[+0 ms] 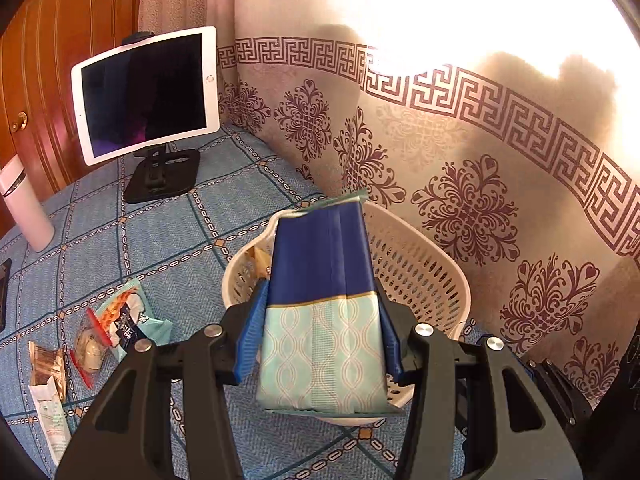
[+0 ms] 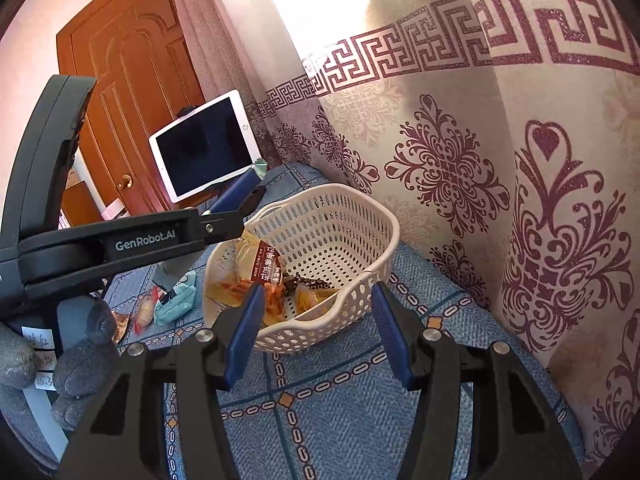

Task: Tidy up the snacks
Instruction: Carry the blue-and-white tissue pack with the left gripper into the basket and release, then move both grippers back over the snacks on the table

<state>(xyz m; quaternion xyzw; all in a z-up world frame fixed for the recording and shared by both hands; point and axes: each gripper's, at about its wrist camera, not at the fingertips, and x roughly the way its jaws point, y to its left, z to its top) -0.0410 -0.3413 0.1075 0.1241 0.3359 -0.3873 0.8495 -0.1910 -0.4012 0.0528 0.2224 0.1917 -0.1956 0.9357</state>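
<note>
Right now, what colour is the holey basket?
White plastic basket, clearest in the right wrist view.

A dark-screened white tablet [image 1: 146,94] on a black stand [image 1: 164,176] sits at the blue tablecloth's [image 1: 168,232] far edge, near a wooden door [image 2: 132,80].

wooden door [image 2: 132,92] | patterned curtain [image 1: 460,184], backlit | blue checked tablecloth [image 1: 168,232]

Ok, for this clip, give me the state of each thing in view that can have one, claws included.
Left claw: shut on the blue-and-teal packet, held above the basket.
Right claw: open, holding nothing, near the basket's front.
Basket: upright on the table, partly filled with snacks.
Red snack pack: inside the basket.
Loose snacks: lying on the tablecloth, outside the basket.
Tablet: propped on its stand, screen dark.
</note>
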